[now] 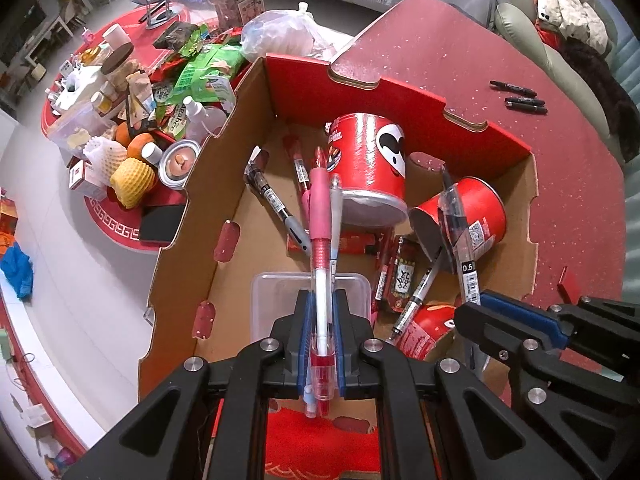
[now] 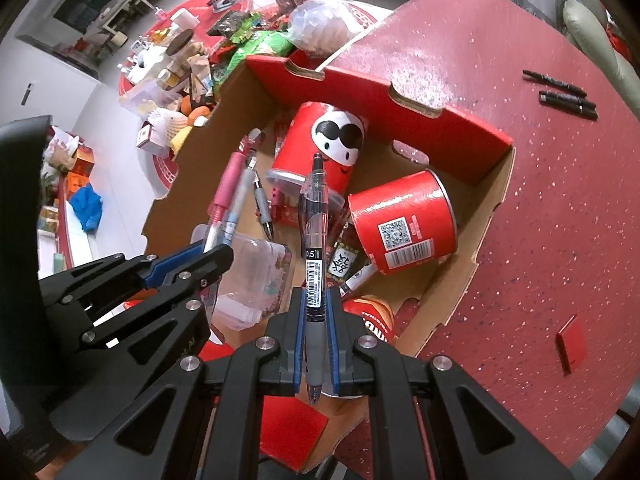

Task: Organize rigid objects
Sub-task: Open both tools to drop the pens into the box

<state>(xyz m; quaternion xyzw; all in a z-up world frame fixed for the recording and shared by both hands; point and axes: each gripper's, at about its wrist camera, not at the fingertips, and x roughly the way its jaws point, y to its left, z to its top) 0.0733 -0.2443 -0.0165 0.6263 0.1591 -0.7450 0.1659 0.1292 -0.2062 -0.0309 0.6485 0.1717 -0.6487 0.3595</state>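
Note:
My left gripper (image 1: 322, 300) points down into a cardboard box (image 1: 360, 76) and is shut on two pens held side by side, a pink-and-red pen (image 1: 320, 208) and a pale translucent pen (image 1: 335, 208). My right gripper (image 2: 315, 296) hangs over the same box, shut on a black gel pen (image 2: 314, 216). Each gripper shows in the other's view: the right gripper (image 1: 472, 308) and the left gripper (image 2: 218, 250). In the box lie red chip cans (image 1: 368, 160) (image 1: 476, 216), several loose pens (image 1: 276, 204), small red packets (image 1: 400, 276) and a clear plastic tub (image 1: 280, 300).
The box sits on a red glittery table (image 2: 540, 200) with black markers (image 2: 564, 96) at the far right and a small red card (image 2: 570, 344). A round table (image 1: 120, 232) crowded with snacks, fruit and jars stands to the left. Sofas line the back.

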